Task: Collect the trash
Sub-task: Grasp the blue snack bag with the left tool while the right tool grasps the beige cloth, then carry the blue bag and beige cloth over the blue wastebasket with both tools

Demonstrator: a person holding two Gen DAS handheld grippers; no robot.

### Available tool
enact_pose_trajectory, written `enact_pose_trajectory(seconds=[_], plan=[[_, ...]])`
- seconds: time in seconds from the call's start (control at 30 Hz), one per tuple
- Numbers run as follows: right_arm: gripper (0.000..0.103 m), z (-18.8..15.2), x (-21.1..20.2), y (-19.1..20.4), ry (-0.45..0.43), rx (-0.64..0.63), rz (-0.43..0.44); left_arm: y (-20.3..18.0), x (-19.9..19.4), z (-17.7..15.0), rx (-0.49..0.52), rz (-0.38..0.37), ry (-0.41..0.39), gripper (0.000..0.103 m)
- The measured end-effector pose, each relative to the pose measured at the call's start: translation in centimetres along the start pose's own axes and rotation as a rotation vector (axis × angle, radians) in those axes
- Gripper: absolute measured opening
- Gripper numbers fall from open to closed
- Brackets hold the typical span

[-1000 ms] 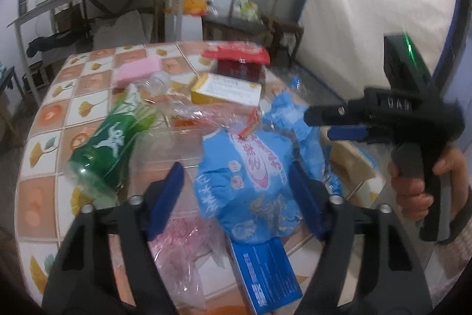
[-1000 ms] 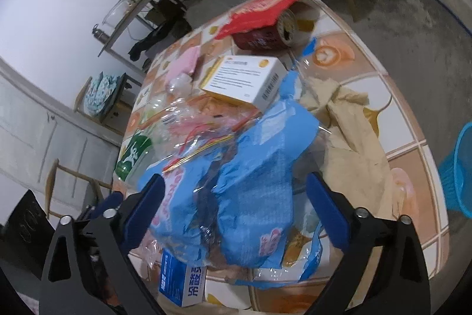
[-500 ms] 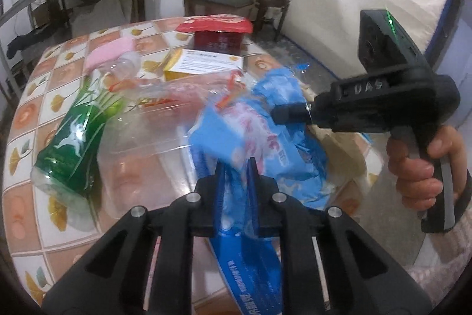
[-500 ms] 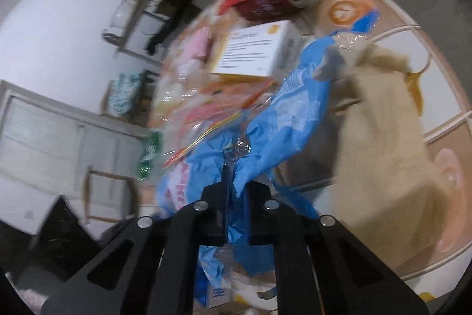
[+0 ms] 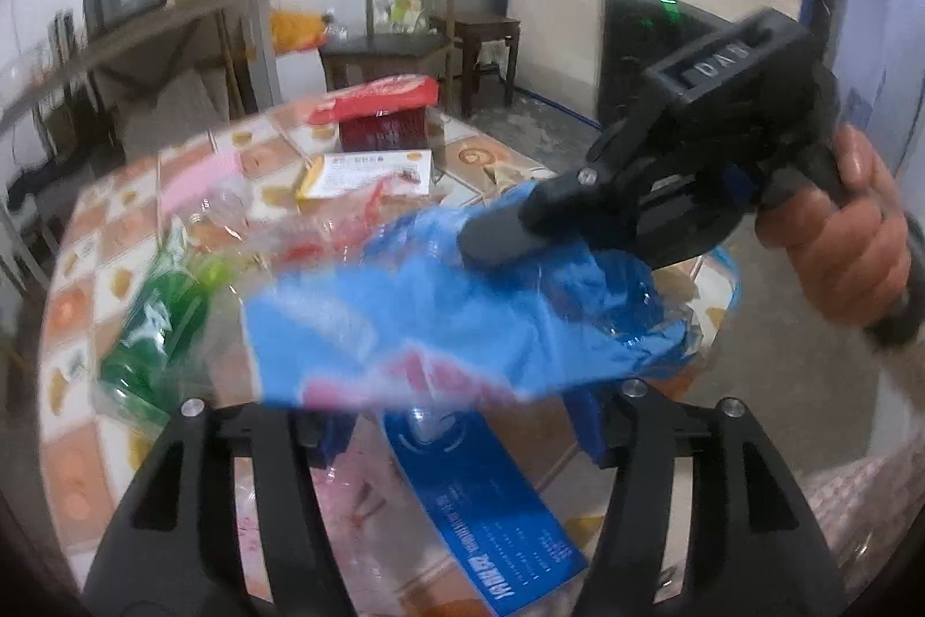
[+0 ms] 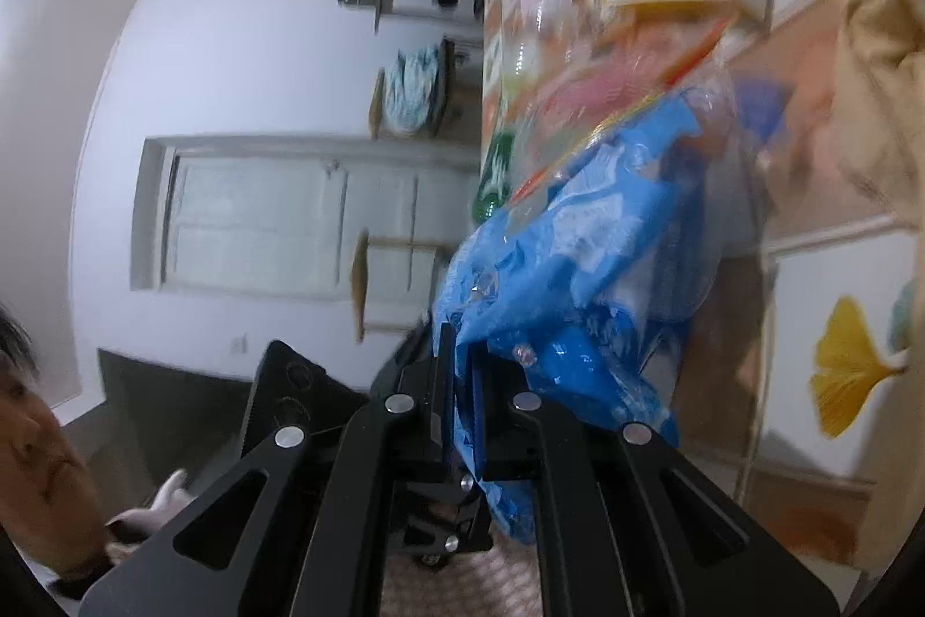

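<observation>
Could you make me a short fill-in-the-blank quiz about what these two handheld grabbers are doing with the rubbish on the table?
1. The right gripper is clamped on a crinkly plastic bag coloured ____.
2. The left gripper has its jaws opening, with ____ pressed between them.
3. The bottle lying on the tiled table is coloured ____.
4. Under the left gripper lies a flat blue ____.

Missing words: blue; nothing; green; box

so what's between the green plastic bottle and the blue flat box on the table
In the left wrist view, the lifted crinkled blue plastic wrapper hangs between the green plastic bottle and the blue flat box, with pink-printed clear plastic below.
</observation>
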State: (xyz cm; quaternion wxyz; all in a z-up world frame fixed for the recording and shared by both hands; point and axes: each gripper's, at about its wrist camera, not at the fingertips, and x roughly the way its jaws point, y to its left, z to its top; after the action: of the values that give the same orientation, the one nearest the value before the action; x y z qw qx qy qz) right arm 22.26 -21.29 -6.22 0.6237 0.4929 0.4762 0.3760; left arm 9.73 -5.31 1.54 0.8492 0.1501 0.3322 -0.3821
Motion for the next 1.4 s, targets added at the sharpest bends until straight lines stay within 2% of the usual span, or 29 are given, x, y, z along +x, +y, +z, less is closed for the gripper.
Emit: enact_pose_trajectory(seconds=[0.07,0.37,0.4,0.57,0.73,0.87,0.9,0.97,1.03,1.1,1.13,1.17,1.2,1.23,1.33,1.37,1.4], plan=[[0.005,0.0,0.8,0.3,0.065,0.004,-0.007,-0.5,-0.3,0.0,0.052,0.009,0.0,0.058],[0.005,-0.5,4.9,2.7,0.309,-0.1,-0.15,-2.8,-1.5,0.1,0.189,-0.006,-0.004,0.059],[0.005,-0.6,5.2,2.9,0.323,-0.107,-0.16,-2.9,-1.7,0.0,0.196,-0.012,-0.003,0.057],[0.007,-0.6,5.4,3.7,0.339,-0.133,-0.165,-2.8,-1.9,-0.2,0.167,-0.048,-0.005,0.033],[0.011,-1.0,4.4,4.3,0.312,-0.151,-0.137,-2.6,-2.0,-0.3,0.139,-0.071,-0.009,0.022],[0.056,-1.0,1.9,5.2,0.247,-0.184,-0.093,-2.4,-1.8,-0.4,0.116,-0.085,0.001,0.012],[0.062,-1.0,1.1,5.5,0.218,-0.2,-0.1,-2.4,-1.8,-0.4,0.106,-0.09,-0.002,0.01],[0.062,-1.2,-2.0,6.1,0.12,-0.233,-0.111,-1.8,-2.0,-0.3,0.063,-0.102,-0.012,0.009],[0.062,-1.2,-5.6,6.2,-0.029,-0.244,-0.134,-1.2,-2.1,-0.1,0.016,-0.108,-0.017,0.007],[0.062,-1.7,-9.0,5.6,-0.183,-0.255,-0.218,-0.5,-2.1,0.1,-0.035,-0.11,-0.019,0.007],[0.062,-1.9,-10.1,5.3,-0.253,-0.259,-0.288,-0.1,-2.1,0.2,-0.061,-0.111,-0.019,0.006],[0.062,-2.0,-11.3,4.8,-0.326,-0.264,-0.405,0.2,-2.1,0.4,-0.082,-0.11,-0.02,0.006],[0.062,-2.1,-11.7,4.3,-0.36,-0.269,-0.496,0.3,-2.1,0.3,-0.094,-0.109,-0.022,0.006],[0.062,-2.0,-11.4,3.6,-0.38,-0.292,-0.621,0.3,-2.3,0.1,-0.108,-0.114,-0.023,0.005],[0.062,-1.3,-9.0,2.5,-0.319,-0.448,-0.877,0.5,-2.5,0.4,-0.142,-0.136,-0.023,0.005],[0.062,-0.9,-8.2,1.9,-0.265,-0.536,-0.942,0.7,-2.4,0.7,-0.147,-0.138,-0.022,0.005],[0.062,-0.6,-7.7,1.6,-0.221,-0.604,-0.955,0.6,-2.5,0.8,-0.147,-0.138,-0.02,0.005]])
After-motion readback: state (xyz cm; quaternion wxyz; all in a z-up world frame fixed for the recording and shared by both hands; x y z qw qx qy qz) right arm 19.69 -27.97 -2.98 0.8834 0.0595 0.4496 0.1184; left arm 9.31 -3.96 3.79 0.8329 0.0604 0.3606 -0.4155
